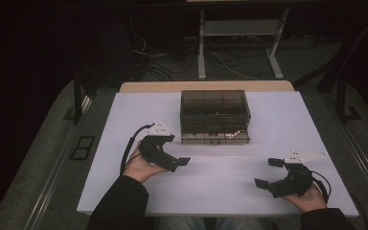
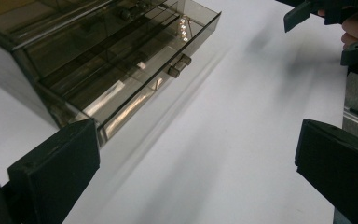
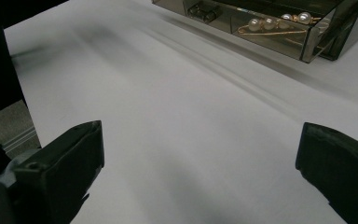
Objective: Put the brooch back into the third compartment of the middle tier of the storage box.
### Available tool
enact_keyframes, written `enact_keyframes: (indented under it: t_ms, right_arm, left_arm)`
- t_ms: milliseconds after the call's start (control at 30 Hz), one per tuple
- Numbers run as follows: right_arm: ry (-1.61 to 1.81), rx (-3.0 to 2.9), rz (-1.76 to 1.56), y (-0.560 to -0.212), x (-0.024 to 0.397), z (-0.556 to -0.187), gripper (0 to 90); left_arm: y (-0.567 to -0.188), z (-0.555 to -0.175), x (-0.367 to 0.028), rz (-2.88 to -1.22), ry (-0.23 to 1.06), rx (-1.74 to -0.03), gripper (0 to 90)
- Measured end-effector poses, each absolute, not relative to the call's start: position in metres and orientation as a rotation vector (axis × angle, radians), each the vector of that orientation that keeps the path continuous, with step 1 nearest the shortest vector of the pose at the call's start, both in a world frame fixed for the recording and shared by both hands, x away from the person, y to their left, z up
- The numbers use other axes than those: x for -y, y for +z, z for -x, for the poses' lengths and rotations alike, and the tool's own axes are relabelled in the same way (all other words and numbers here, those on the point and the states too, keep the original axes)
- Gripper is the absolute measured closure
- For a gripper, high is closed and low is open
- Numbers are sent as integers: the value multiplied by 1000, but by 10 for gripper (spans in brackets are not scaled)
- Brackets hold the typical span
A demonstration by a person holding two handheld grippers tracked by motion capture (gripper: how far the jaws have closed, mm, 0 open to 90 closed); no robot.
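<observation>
smoked plastic drawer box, pearl hairpin, white table

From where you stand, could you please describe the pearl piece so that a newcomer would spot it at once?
Start at the smoky transparent box at the far middle of the white table. Its bottom drawer is pulled out. In the drawer's right end lies a gold pin with white pearls, the one pale, shiny item there.
</observation>
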State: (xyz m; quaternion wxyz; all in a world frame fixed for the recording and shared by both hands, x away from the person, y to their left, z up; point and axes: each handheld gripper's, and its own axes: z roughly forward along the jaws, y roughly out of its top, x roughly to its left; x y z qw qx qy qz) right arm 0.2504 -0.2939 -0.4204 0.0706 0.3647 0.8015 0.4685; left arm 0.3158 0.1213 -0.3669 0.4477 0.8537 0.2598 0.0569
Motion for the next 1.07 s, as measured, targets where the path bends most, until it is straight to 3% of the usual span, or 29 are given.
enact_keyframes:
  t_ms: [533,1067]
  right_arm:
    - [1402,-2415,-1100,-421,293,-250,7]
    - [1401,-2417,-1107,-422,292,-251,7]
  left_arm:
    - [-401,-290,-157,-2022,128,-757,0]
    - [-409,-271,-177,-1964,151,-779,0]
